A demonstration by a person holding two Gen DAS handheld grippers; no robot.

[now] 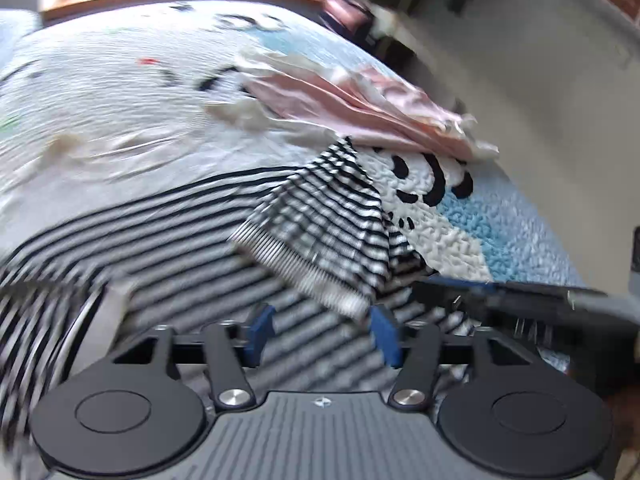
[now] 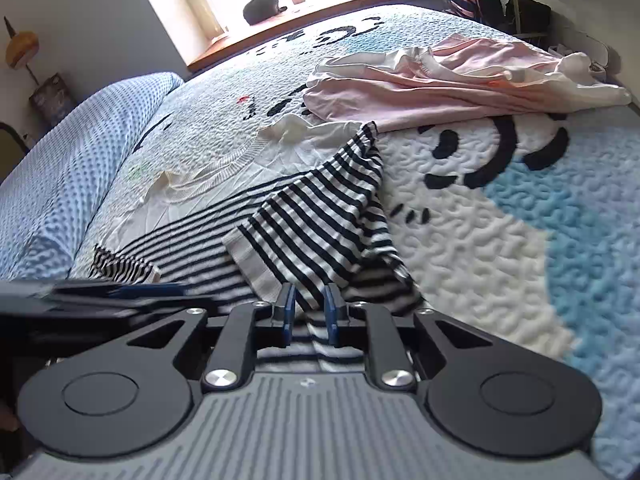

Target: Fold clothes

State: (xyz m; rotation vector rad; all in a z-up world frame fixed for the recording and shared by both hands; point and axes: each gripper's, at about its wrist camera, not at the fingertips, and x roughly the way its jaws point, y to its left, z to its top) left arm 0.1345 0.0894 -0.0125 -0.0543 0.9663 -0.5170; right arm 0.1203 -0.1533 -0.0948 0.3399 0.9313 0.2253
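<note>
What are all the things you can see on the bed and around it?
Black-and-white striped knit sweater: one, near edge of bed, sleeve folded over body.
Pink and cream crumpled garment: one, far right of bed.
Blue-and-white quilted cartoon bedspread: one, covering bed.
Blue dotted blanket: one, left side.
Dark cat: one, on window ledge.
Left gripper: fingers apart, over the sweater.
Right gripper: fingers closed on striped fabric.

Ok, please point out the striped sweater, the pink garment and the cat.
striped sweater [image 2: 320,216]: right wrist view, on the folded-over sleeve.
pink garment [image 2: 440,92]: right wrist view, on its middle folds.
cat [image 2: 262,4]: right wrist view, on its body, on the window ledge.
</note>
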